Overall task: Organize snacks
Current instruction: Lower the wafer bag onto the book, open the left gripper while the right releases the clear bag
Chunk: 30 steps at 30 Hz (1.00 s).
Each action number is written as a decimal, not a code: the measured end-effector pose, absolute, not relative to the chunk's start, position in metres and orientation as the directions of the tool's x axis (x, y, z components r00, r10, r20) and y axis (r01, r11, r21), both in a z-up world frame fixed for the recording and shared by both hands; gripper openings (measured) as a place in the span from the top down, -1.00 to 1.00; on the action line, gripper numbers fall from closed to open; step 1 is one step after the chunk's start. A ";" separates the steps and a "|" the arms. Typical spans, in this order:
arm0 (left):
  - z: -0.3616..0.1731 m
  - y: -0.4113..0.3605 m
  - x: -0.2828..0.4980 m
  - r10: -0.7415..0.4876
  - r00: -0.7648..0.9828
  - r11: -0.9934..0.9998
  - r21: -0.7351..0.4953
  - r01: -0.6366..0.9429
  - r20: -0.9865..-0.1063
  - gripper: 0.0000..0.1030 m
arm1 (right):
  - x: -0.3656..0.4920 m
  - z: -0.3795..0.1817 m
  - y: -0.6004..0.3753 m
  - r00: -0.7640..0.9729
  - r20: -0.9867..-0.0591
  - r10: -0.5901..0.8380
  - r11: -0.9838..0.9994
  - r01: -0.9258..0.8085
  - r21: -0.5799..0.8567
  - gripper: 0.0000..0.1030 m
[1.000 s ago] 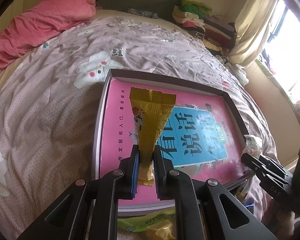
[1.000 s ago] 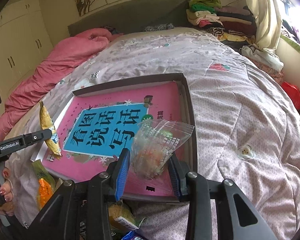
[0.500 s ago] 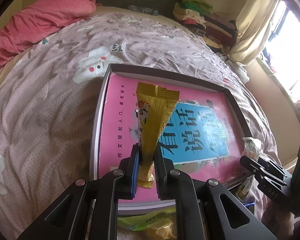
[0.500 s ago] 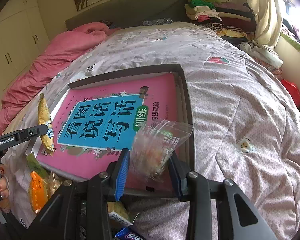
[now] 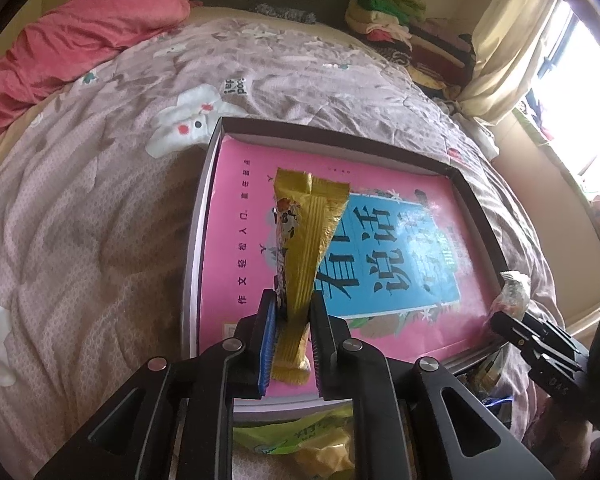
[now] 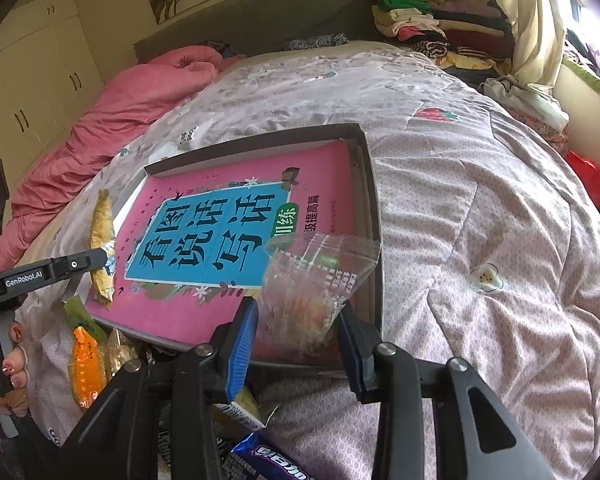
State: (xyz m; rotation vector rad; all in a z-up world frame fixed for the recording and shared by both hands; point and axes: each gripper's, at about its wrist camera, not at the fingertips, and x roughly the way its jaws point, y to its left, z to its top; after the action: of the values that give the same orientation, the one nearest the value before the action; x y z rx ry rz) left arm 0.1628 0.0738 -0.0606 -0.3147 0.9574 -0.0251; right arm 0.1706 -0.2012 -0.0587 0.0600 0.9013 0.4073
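Observation:
A shallow dark box (image 5: 340, 136) lies on the bed with a pink and blue book (image 5: 236, 240) filling its floor. My left gripper (image 5: 293, 304) hangs over the box's near left part. Its jaws are opening slightly, and a long gold snack packet (image 5: 304, 248) still stands pinched between the pads. My right gripper (image 6: 296, 312) is shut on a clear plastic bag of snacks (image 6: 316, 276) above the box's near right corner (image 6: 374, 240). The right wrist view also shows the gold packet (image 6: 102, 236) in the left gripper (image 6: 100, 258).
Loose snacks lie by the bed's near edge: an orange packet (image 6: 86, 368), a blue wrapper (image 6: 268, 456) and a green-yellow bag (image 5: 300, 436). A pink duvet (image 6: 120, 120) is bunched at the far left. Folded clothes (image 6: 420, 20) are piled at the far right.
The left jaws have parted a little around the gold packet. Both grippers keep their snacks and have barely shifted over the box.

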 end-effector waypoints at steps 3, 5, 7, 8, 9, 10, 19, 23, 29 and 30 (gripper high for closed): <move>-0.062 0.075 0.163 -0.162 0.577 0.952 -0.280 -0.122 -0.800 0.68 | 0.170 -0.058 -0.202 0.550 -0.746 0.376 0.920 -0.319 0.229 0.20; -0.062 0.075 0.162 -0.162 0.578 0.952 -0.281 -0.122 -0.800 0.67 | 0.169 -0.058 -0.203 0.550 -0.744 0.380 0.919 -0.318 0.234 0.18; -0.061 0.076 0.162 -0.165 0.580 0.951 -0.285 -0.121 -0.797 0.64 | 0.169 -0.057 -0.204 0.548 -0.740 0.389 0.916 -0.317 0.246 0.15; -0.061 0.076 0.161 -0.166 0.581 0.951 -0.286 -0.120 -0.797 0.64 | 0.168 -0.057 -0.205 0.547 -0.738 0.394 0.914 -0.318 0.252 0.13; -0.061 0.076 0.161 -0.165 0.580 0.951 -0.284 -0.120 -0.798 0.62 | 0.167 -0.056 -0.205 0.547 -0.737 0.397 0.913 -0.319 0.255 0.11; -0.060 0.076 0.160 -0.164 0.579 0.952 -0.283 -0.120 -0.798 0.59 | 0.167 -0.056 -0.205 0.548 -0.736 0.397 0.913 -0.319 0.255 0.10; -0.050 0.075 0.154 -0.154 0.598 0.955 -0.274 -0.115 -0.786 0.17 | 0.164 -0.048 -0.213 0.580 -0.714 0.393 0.917 -0.299 0.263 -0.05; -0.043 0.076 0.149 -0.146 0.614 0.958 -0.266 -0.108 -0.776 0.12 | 0.160 -0.042 -0.216 0.599 -0.693 0.402 0.915 -0.299 0.272 -0.12; -0.030 0.078 0.140 -0.139 0.641 0.961 -0.259 -0.096 -0.755 0.00 | 0.152 -0.033 -0.213 0.612 -0.675 0.412 0.910 -0.319 0.266 -0.18; -0.027 0.080 0.138 -0.138 0.645 0.961 -0.260 -0.097 -0.751 -0.04 | 0.151 -0.032 -0.212 0.615 -0.671 0.414 0.909 -0.324 0.264 -0.22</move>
State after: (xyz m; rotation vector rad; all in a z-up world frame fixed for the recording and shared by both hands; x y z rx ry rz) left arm 0.1380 0.0795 -0.0272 -0.2892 0.8722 -0.0235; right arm 0.1505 -0.2124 -0.0315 0.1205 0.8024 0.4261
